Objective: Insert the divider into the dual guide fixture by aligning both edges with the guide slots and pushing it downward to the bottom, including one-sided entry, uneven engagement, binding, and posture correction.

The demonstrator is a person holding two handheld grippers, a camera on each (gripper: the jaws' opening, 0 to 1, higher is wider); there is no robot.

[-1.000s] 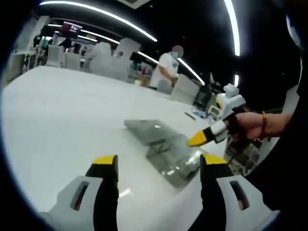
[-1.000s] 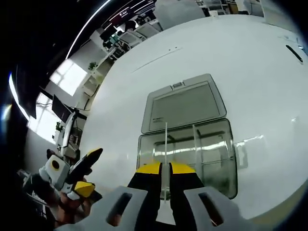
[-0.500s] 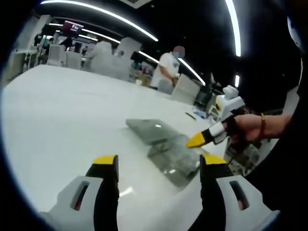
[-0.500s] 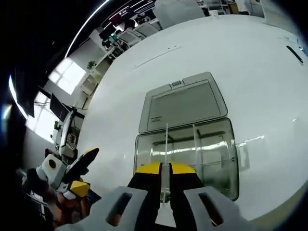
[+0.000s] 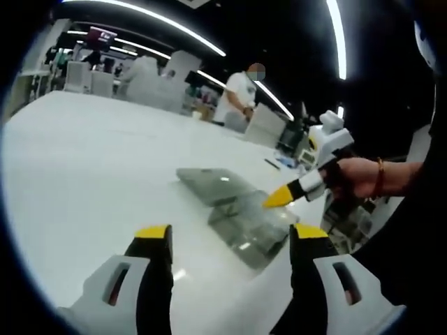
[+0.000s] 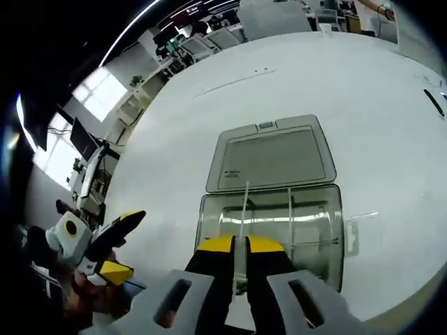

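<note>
Divider (image 6: 242, 209) pinched in my right gripper (image 6: 238, 246) above clear fixture (image 6: 314, 230) | unseated | my left gripper (image 5: 230, 241) wide, empty

Both tongs have white slotted bodies with black jaws capped in yellow: left tongs (image 5: 227, 241), right tongs (image 6: 239, 246). The hand (image 5: 353, 178) on the right tongs wears an orange bracelet (image 5: 380, 176).
</note>
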